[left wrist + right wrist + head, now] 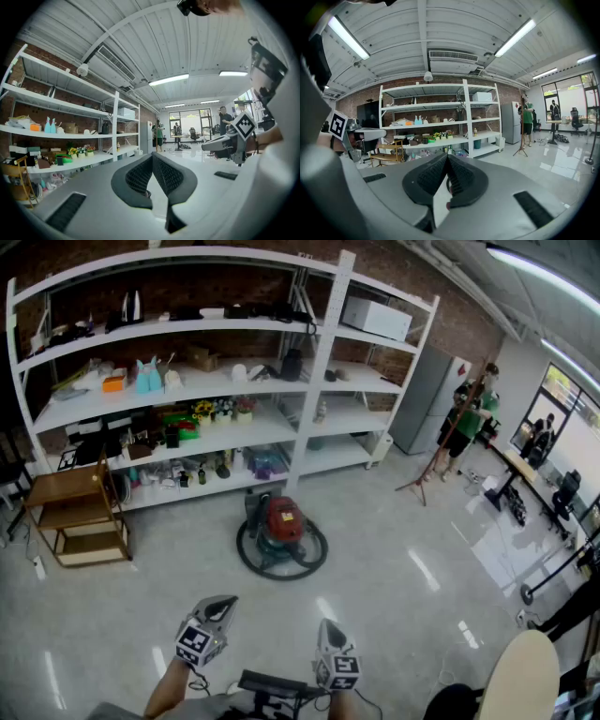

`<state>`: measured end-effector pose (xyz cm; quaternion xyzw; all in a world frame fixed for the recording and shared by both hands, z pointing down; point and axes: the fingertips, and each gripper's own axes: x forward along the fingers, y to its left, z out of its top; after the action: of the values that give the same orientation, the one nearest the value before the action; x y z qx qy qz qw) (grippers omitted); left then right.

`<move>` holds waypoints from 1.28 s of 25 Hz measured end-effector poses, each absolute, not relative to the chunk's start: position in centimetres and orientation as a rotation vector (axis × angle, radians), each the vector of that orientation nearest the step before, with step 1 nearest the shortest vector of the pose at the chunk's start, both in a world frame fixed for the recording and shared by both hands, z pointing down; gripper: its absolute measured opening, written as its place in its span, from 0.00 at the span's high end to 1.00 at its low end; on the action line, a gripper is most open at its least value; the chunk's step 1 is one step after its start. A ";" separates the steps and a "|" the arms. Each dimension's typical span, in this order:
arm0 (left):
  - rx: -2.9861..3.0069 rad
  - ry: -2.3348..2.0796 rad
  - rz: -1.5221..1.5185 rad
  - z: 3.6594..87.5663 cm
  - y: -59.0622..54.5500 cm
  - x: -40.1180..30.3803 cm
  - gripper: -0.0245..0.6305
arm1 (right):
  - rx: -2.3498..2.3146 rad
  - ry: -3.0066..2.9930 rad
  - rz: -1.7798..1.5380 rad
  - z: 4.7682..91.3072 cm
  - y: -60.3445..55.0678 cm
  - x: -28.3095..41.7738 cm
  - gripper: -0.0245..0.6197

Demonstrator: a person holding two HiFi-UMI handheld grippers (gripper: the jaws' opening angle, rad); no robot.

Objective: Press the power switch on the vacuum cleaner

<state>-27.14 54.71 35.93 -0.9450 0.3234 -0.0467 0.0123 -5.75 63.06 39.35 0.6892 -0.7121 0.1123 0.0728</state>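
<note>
Bottom edge, nearest the lens: left gripper [223, 604], held out in front of the body, jaws closed tip to tip on nothing (mesh pads [138, 176] meeting in the left gripper view, only room beyond). Just to its right: right gripper [327, 626], likewise pinched together and empty, its pads [460, 175] touching in the right gripper view.

Farther off, from the left:
- wooden rack [80, 512] near the wall
- long white shelving [319, 362], crowded with small goods
- vacuum cleaner [283, 519], in front of the shelving's central post on the floor [403, 577], red-topped, upright, ringed by its coiled hose [281, 565]
- grey refrigerator [427, 395]
- people [469, 418] towards the windows

Vacuum cleaner well apart from both grippers, roughly straight ahead, and visible in neither gripper view. No telling the power switch at this range.

Step in hand, by judgement: the approach, with no reach and no contact yet.

Next move, likely: walking forward, lowering one gripper over the red housing, finding the switch up close, and pressing with the closed jaw tips. Closed jaws serviceable as a blunt pusher, so no opening needed. Care called for round the hose loop underfoot.
</note>
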 end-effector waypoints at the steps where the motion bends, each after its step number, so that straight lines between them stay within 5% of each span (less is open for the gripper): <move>1: -2.951 1.013 -0.145 36.1 54.8 -27.2 0.95 | 2.079 -2.145 0.349 39.4 63.2 -5.7 0.96; 32: -2.930 1.068 -0.164 36.9 57.0 -22.4 0.95 | 2.036 -2.202 0.353 40.4 65.1 -0.8 0.96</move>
<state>-22.42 56.98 36.90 -0.9382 0.3420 -0.0525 0.0091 -0.76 65.07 40.45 0.6731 -0.7278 0.1168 0.0608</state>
